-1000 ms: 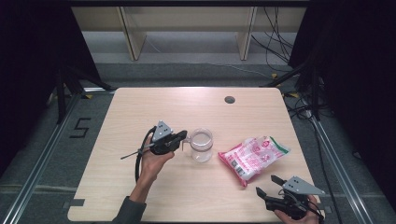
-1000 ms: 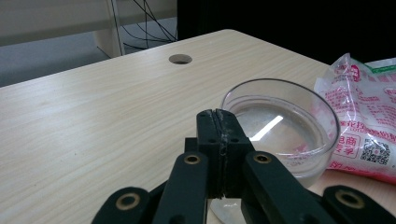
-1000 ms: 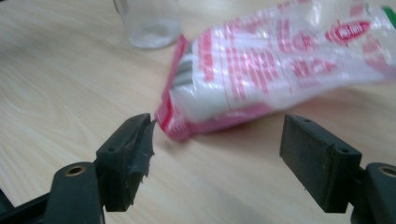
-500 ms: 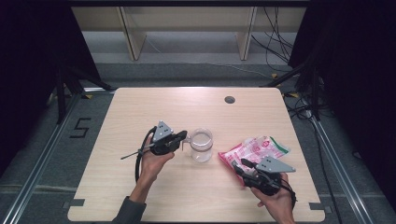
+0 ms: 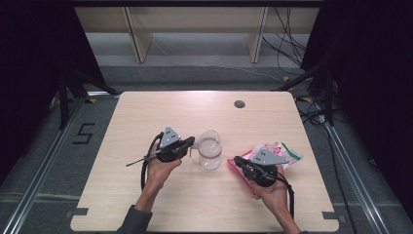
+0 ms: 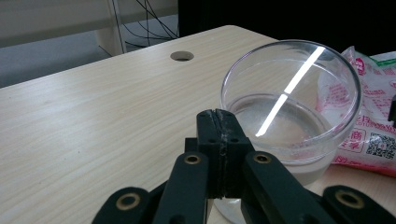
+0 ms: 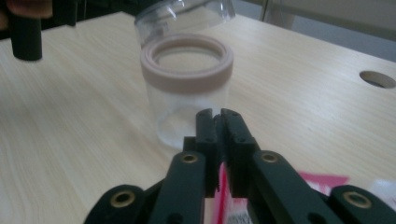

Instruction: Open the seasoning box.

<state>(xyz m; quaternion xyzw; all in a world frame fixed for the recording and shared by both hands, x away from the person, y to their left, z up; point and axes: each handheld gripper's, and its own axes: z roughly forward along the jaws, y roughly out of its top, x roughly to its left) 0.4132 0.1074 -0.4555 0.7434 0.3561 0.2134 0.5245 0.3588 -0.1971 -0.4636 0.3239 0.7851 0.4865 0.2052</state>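
Pink packet [image 5: 277,152] corner now pinched in right gripper [image 7: 218,114], jaws just closed; left gripper [image 6: 219,122] clamps jar [image 5: 210,155] lid; packet ready to lift.

Your right gripper [image 5: 240,161] has come in from the near right corner of the bench [image 5: 146,117], where it sat a second ago, up and leftward onto the near end of the pink bag [image 5: 287,152], close beside the jar [image 5: 210,150]. Its fingers [image 7: 205,135], wide open then, have just been closing and now meet on the bag's edge, a pink strip pinched between them in the right gripper view.
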